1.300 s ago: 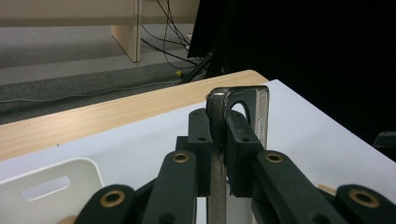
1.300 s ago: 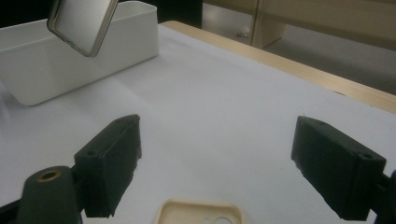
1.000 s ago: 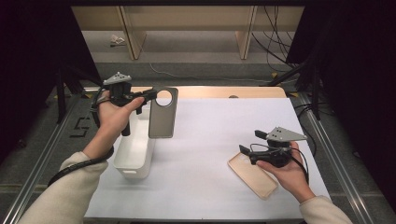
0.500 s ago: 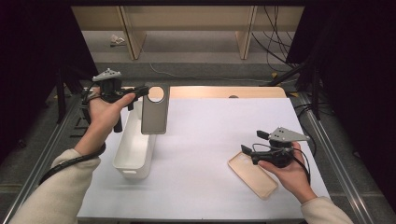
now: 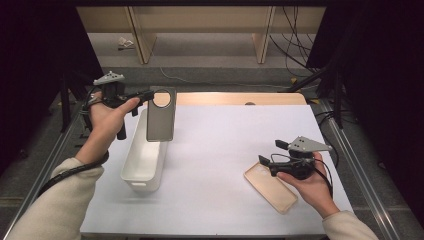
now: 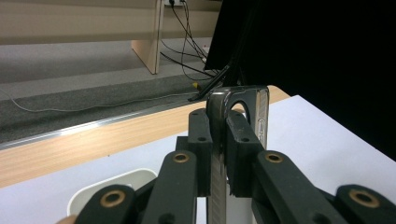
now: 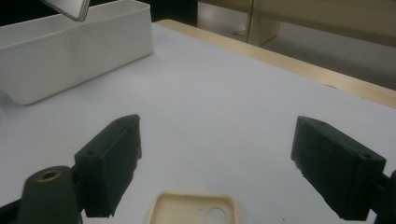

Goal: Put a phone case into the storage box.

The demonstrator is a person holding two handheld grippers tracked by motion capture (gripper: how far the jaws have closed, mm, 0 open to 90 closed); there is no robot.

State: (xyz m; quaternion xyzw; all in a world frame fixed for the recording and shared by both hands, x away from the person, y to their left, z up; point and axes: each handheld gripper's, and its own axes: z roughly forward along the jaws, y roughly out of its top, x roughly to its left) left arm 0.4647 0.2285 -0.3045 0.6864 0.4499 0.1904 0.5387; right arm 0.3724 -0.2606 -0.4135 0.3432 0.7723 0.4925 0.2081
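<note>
My left gripper (image 5: 149,95) is shut on the top edge of a dark grey phone case (image 5: 161,117) with a round camera hole. The case hangs upright over the far end of a white bin (image 5: 145,162). In the left gripper view the pads (image 6: 239,140) pinch the case's rim (image 6: 245,99), with the bin's rim (image 6: 114,183) below. My right gripper (image 5: 270,153) stands open at the table's right, low over a beige phone case (image 5: 272,186) lying flat. In the right gripper view its jaws (image 7: 215,158) are wide apart above the beige case (image 7: 194,210), and the bin (image 7: 70,51) is far off.
A white mat (image 5: 225,145) covers the table, with a wooden strip (image 5: 235,98) along the far edge. Metal rails run down both sides. Beyond the table are wooden shelf legs (image 5: 263,35) and cables (image 5: 295,30) on the floor.
My left hand has carried the dark case a little to the left and farther back, over the bin's far end. The right hand and beige case have stayed put.
</note>
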